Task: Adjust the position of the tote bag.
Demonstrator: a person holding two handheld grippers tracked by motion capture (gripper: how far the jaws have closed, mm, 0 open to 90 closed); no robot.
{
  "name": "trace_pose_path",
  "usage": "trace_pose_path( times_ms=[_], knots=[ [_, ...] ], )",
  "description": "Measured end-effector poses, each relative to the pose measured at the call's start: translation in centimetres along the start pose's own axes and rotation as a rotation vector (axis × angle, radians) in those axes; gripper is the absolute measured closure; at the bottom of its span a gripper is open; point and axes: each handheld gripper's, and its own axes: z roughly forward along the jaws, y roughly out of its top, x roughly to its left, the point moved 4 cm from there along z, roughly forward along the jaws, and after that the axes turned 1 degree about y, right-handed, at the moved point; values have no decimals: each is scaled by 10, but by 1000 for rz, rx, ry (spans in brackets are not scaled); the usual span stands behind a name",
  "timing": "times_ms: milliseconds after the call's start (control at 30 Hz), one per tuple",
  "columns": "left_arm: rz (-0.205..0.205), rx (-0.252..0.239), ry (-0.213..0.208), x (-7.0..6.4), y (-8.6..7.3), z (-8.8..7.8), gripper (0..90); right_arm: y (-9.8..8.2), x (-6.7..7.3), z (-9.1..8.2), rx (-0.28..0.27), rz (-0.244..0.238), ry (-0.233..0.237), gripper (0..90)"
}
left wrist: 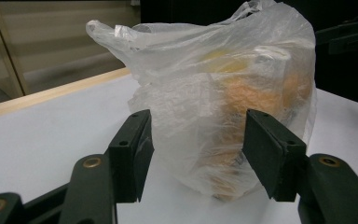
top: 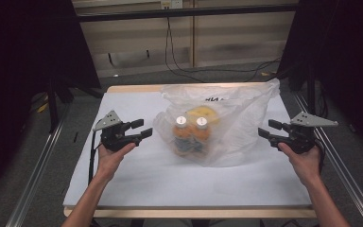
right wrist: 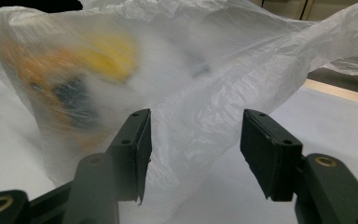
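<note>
My left hand-held gripper [top: 144, 130] sits at the left of the white table [top: 137, 175], cradled in my left hand [top: 112, 153], jaws pointing right toward the bag. Its jaws stand part open with nothing between the pads; in the left gripper view the bag lies just ahead of them, apart from both pads.

The clear plastic bag [top: 236, 113] rests at table centre. Inside stand 2 orange bottles [top: 190, 135] with white caps, side by side, with a yellow item [top: 202, 112] behind them, possibly fruit; the film blurs it.

My right hand-held gripper [top: 264, 130], held in my right hand [top: 305, 158], sits at the right, jaws pointing left. Its jaws are also part open and empty, near the bag's loose edge without touching it.
</note>
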Motion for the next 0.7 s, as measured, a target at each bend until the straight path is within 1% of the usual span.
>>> trace_pose_path(
  times_ms=[33,67,100,167,233,267,300,333,367,400,433,500,600,667,700],
  knots=[
    [-5,11,18,1,1,1,424,0,-1,1,4,-1,-3,430],
    [-5,7,-6,2,2,2,423,1,-2,2,1,-2,-9,428],
    [-14,8,-9,3,3,4,411,2,-4,2,-1,7,-9,425],
    [-7,17,2,5,5,7,390,3,-8,3,-10,13,-16,414],
    [-7,29,-9,8,7,10,390,5,-10,5,-5,20,-22,399],
    [-9,30,-13,10,8,12,389,6,-11,6,4,12,-21,391],
    [-21,27,-19,12,9,14,388,7,-12,7,7,16,-24,388],
    [-23,25,-20,14,10,15,384,10,-15,9,9,14,-29,379],
    [-18,34,-21,15,11,16,383,12,-17,10,10,16,-31,379],
    [-17,31,-14,16,12,18,383,12,-17,10,10,16,-31,379],
    [-11,31,-17,17,13,20,386,14,-18,11,10,22,-34,378],
    [-4,49,-14,20,16,23,398,17,-22,13,8,24,-40,374],
    [2,47,-10,24,22,27,409,22,-29,16,18,25,-41,360],
    [-2,51,-1,29,26,30,420,25,-33,19,33,21,-47,351],
    [-8,49,-10,30,28,32,425,27,-35,20,35,21,-52,346]
  ],
)
